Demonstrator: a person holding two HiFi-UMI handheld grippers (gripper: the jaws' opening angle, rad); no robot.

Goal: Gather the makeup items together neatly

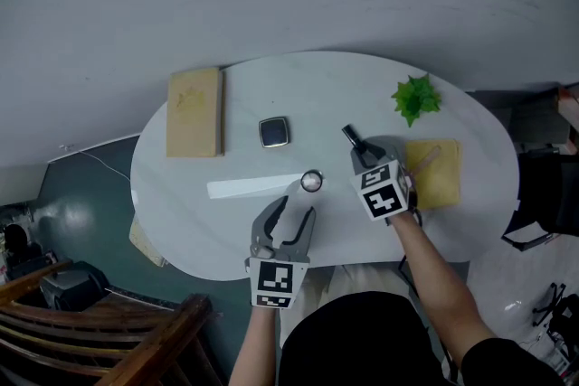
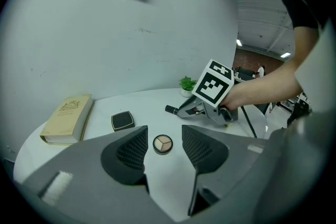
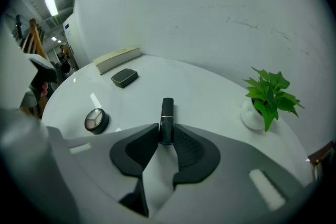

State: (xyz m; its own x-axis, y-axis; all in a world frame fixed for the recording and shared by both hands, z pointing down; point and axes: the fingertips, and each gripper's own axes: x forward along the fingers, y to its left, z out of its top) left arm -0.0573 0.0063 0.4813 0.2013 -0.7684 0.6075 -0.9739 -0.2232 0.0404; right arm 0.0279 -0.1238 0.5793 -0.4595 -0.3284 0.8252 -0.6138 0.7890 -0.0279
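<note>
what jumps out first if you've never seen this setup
The right gripper is clamped on a black lipstick near the middle of the white oval table. The left gripper stands open with a round eyeshadow compact just ahead of its jaws. A green plant brightens the far right edge.

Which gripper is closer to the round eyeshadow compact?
Left. The left gripper hovers open just short of the round eyeshadow compact; the right gripper sits farther off to its right, clamped on the lipstick.
</note>
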